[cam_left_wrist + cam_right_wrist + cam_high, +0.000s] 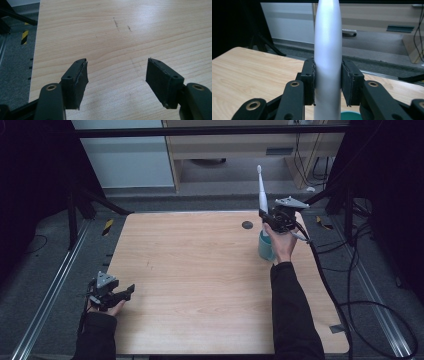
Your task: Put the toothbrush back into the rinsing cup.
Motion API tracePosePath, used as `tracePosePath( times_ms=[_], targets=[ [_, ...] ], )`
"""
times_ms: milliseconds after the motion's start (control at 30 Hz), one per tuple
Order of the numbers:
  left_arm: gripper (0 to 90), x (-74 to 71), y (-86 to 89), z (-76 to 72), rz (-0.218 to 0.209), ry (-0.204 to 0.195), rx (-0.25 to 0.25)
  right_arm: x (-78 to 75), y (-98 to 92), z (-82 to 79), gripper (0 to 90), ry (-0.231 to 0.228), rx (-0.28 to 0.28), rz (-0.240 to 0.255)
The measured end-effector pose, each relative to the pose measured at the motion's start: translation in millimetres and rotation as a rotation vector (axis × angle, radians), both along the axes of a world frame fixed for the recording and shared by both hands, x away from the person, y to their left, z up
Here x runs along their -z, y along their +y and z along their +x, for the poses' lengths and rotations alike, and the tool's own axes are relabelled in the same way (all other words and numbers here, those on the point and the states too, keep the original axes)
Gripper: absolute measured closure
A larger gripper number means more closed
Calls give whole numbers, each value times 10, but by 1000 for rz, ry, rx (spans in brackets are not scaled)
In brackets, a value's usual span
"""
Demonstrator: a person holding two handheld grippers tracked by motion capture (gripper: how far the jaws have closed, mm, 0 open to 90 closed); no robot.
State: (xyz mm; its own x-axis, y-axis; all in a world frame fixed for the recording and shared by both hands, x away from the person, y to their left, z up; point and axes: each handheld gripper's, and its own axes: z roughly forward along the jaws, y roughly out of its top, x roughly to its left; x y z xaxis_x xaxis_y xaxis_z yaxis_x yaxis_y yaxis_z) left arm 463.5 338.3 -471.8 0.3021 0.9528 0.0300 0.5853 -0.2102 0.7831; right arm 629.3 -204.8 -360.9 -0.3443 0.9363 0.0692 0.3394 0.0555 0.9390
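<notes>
Looking down from the high view, my right gripper (266, 215) held a white toothbrush (261, 190) upright above a teal cup (265, 247) near the table's (200, 270) far right; my left gripper (127, 291) rested at the near left edge. Its own view showed the jaws wide apart, empty. My right gripper view showed both pads (309, 80) clamped on the handle (328, 50).

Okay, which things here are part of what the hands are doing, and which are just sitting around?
In use:
- white toothbrush, upright, clamped in the right gripper
- teal cup just below it

Not in use:
- left gripper, open over bare table
- dark round spot on the tabletop
</notes>
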Motion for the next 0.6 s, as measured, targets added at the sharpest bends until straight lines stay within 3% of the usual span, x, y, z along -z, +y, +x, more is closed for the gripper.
tracePosePath(
  times_ms=[133,600],
  targets=[
    [335,1,-3,0,1,0,2,44,-69,37,664,9,14,10],
    [334,-1,-6,-3,3,1,3,258,-247,99,664,58,50,-27]
  ],
)
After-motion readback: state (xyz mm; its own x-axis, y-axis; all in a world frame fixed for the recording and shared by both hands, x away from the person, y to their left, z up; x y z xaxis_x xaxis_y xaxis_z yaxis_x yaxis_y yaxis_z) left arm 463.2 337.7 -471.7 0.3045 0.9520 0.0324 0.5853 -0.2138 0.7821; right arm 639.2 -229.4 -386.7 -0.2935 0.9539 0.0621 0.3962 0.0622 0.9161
